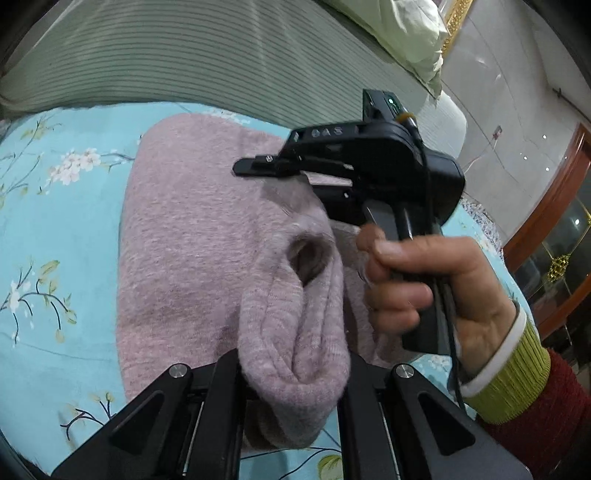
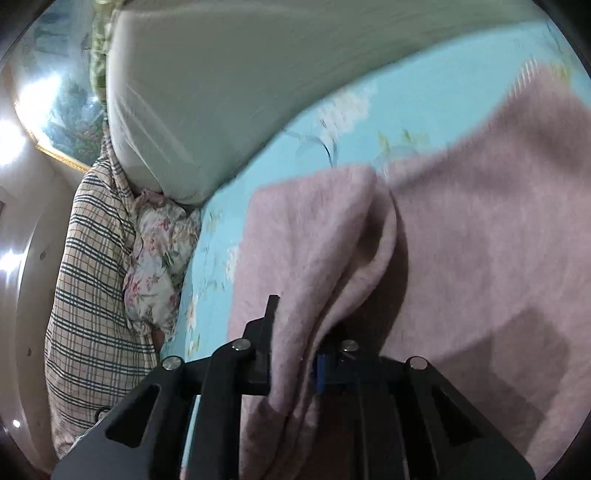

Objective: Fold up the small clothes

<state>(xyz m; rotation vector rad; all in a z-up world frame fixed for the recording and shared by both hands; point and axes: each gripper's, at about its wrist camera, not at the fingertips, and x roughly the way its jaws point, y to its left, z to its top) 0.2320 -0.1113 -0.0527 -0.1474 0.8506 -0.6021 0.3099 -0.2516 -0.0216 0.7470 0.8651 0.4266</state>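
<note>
A pink knitted garment (image 1: 192,236) lies on a light blue flowered sheet (image 1: 48,229). My left gripper (image 1: 295,373) is shut on a bunched fold of it at the near edge. The right gripper's body shows in the left wrist view, held by a hand (image 1: 436,295) over the garment's right side; its tips are hidden there. In the right wrist view my right gripper (image 2: 295,332) is shut on a folded edge of the same pink garment (image 2: 480,221), which is lifted and drapes between the fingers.
A grey-green striped quilt (image 1: 192,55) lies behind the garment. A pale pillow (image 1: 399,29) is at the far right. In the right wrist view a checked pillow (image 2: 88,295) and a flowered cloth (image 2: 155,266) lie at the left.
</note>
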